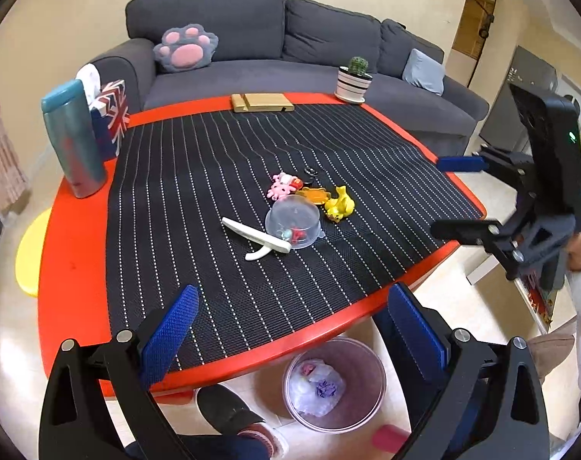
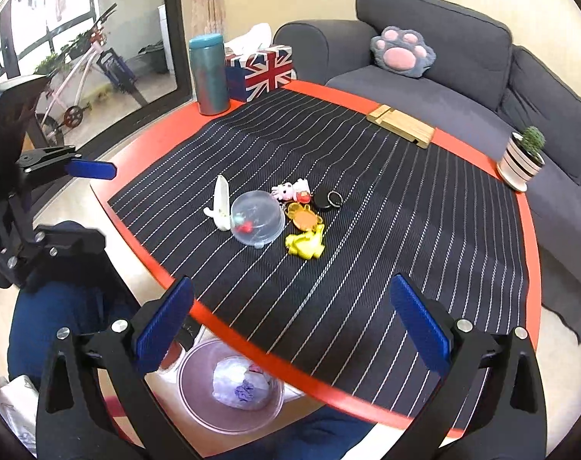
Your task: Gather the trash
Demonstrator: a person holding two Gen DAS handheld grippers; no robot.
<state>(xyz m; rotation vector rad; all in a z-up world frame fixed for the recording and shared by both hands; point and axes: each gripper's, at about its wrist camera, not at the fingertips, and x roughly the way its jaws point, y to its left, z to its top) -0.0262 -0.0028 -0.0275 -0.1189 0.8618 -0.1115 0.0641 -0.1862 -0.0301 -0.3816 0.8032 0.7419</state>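
I hold both my left gripper [image 1: 290,322] and right gripper [image 2: 292,316] spread empty above the table [image 1: 72,253], with the trash bin [image 1: 334,383] below.

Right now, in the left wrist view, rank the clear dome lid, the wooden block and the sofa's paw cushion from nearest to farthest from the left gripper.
1. Clear dome lid, mid-mat, just ahead of the open left gripper.
2. Wooden block, at the table's far edge.
3. Paw cushion, on the sofa beyond the table.

The table's red rim [image 2: 252,349] partly hides the trash bin [image 2: 198,414] beneath.
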